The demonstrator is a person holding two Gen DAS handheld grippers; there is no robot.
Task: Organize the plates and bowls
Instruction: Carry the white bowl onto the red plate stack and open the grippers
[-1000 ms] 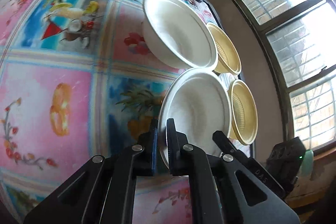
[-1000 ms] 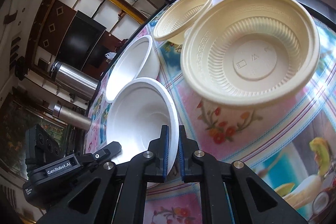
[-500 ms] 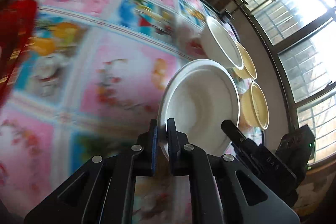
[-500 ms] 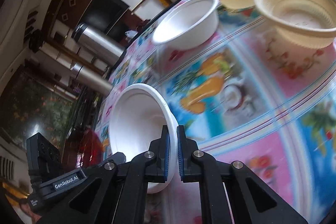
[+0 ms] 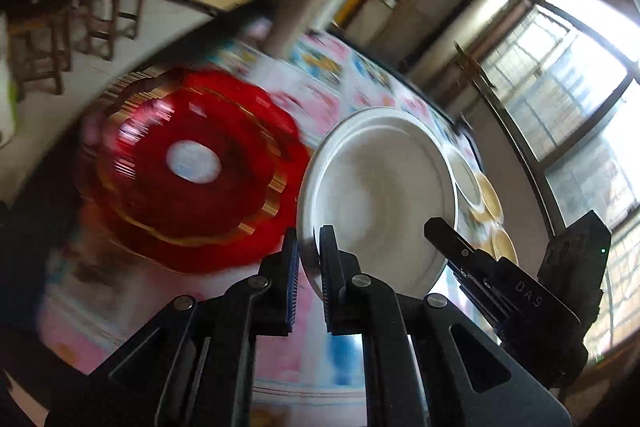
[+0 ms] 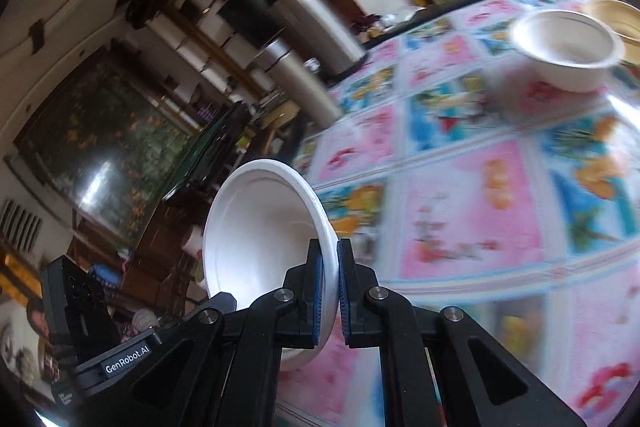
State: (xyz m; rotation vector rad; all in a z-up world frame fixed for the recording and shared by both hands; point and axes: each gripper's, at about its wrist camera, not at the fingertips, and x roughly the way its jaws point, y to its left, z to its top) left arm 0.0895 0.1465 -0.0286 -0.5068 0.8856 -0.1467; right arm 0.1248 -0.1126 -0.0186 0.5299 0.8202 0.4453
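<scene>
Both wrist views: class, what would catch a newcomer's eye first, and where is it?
The white bowl, tipped on edge, is pinched by its rim between the left gripper and the right gripper. In the left view, a blurred red plate lies left of it on the patterned tablecloth.

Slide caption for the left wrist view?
Left hand-held gripper clamps white bowl rim, beside a blurred red plate.
</scene>
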